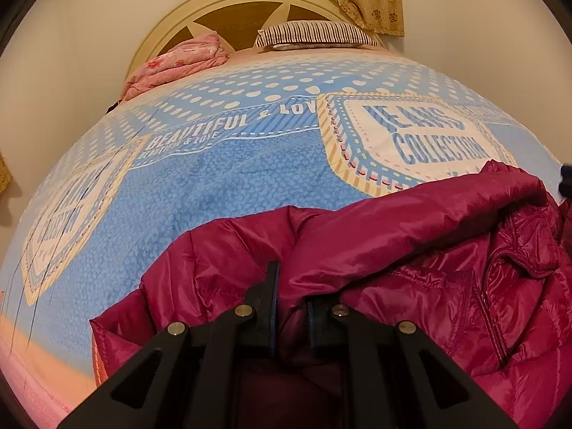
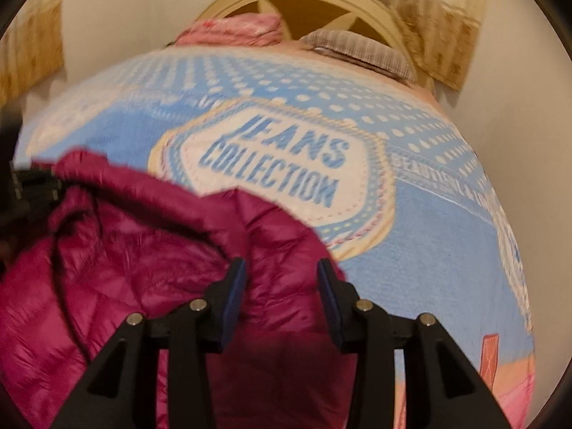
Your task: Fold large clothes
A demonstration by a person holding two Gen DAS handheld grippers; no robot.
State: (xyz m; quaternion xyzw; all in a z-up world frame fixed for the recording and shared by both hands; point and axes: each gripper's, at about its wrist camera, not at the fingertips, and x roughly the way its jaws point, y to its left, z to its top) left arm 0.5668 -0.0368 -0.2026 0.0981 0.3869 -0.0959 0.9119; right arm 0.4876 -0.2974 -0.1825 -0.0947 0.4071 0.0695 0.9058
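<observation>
Left wrist: magenta jacket (image 1: 411, 236) on blue-printed bedspread (image 1: 221, 178), cream headboard (image 1: 200, 10).

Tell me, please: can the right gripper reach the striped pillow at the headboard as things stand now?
Probably not without moving. The right gripper, open, hangs over the magenta jacket at the near end of the bed, and the striped pillow lies far across the blue bedspread. Nothing blocks the way.

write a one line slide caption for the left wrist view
Left gripper shut on a fold of the magenta puffer jacket lying on the blue patterned bedspread.
</observation>
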